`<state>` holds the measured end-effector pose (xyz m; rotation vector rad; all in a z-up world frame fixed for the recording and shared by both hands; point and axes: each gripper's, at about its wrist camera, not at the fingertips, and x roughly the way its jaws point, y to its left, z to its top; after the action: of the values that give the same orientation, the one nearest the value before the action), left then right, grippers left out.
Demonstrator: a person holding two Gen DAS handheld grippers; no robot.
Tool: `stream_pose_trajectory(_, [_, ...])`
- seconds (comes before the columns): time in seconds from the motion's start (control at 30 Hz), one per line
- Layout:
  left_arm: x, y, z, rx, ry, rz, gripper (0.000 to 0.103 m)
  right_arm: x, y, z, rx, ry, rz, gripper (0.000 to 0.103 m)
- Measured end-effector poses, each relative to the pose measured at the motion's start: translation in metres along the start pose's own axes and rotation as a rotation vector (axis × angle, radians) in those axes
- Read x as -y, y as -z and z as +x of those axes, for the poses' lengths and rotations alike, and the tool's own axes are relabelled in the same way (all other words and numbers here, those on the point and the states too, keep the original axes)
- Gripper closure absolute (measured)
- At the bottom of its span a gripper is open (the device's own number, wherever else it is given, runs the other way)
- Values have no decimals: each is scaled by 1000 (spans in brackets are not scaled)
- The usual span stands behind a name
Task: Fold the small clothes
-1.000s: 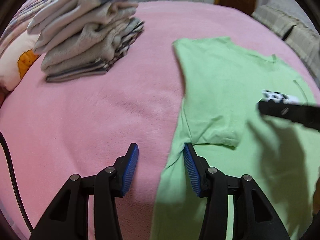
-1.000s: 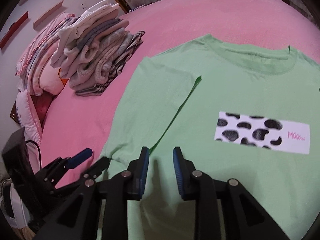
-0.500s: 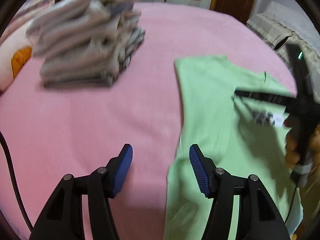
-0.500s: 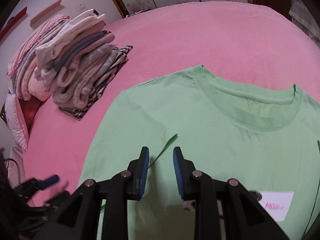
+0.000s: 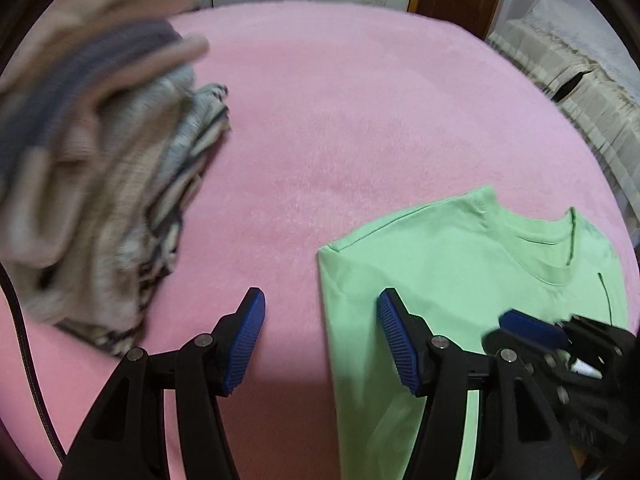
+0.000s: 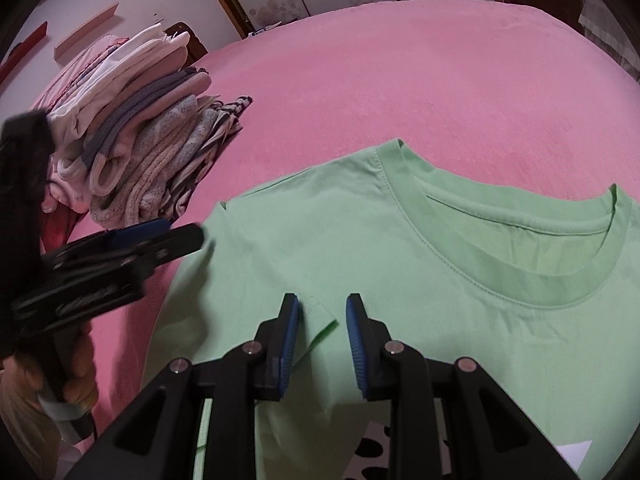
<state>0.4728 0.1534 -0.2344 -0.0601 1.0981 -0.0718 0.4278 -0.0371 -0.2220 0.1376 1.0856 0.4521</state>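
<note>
- Soft, even indoor light, moderately bright; no glare anywhere.
- Strong fisheye bend, with black corners around each round picture.
- In the left view the pile of folded clothes is smeared by motion blur, and the right gripper is blurred too.
- In the right view the left gripper is blurred, while the green shirt is sharp.
- Dim shadows lie on the pink blanket under the fingers.

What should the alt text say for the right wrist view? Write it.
An open right gripper hovers over a green T-shirt lying flat on a pink blanket. A stack of folded clothes sits at left, behind the left gripper.
</note>
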Motion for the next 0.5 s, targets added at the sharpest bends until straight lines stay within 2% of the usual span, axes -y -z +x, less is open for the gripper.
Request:
stream_pose_trajectory(0.03, [2,0,3,-3,3,2,59,-1,0,0,2,2,-9,78])
stream_pose_trajectory(0.07, [4,-1,8,-10,7,11,66,-2,1,1,4,4,-16,79])
stream_pose_trajectory(0.1, [6,-1,9,-10,12,20,83,-4,1,1,7,4,-25,84])
stream_pose_trajectory(0.13, [8,-1,9,-4,10,28,91,-5,1,2,7,5,-35,86])
stream_pose_trajectory(0.2, [8,1,6,14,-2,27,93,-9,2,3,11,24,-58,95])
stream_pose_trajectory(0.27, [2,2,0,42,-19,12,94,-12,1,5,13,38,-73,98])
stream_pose_trajectory(0.37, [-10,5,-2,61,-44,-24,95,-16,0,6,29,52,-84,99])
stream_pose_trajectory(0.5, [-23,13,4,42,-74,-32,96,-20,-2,8,45,64,-95,100])
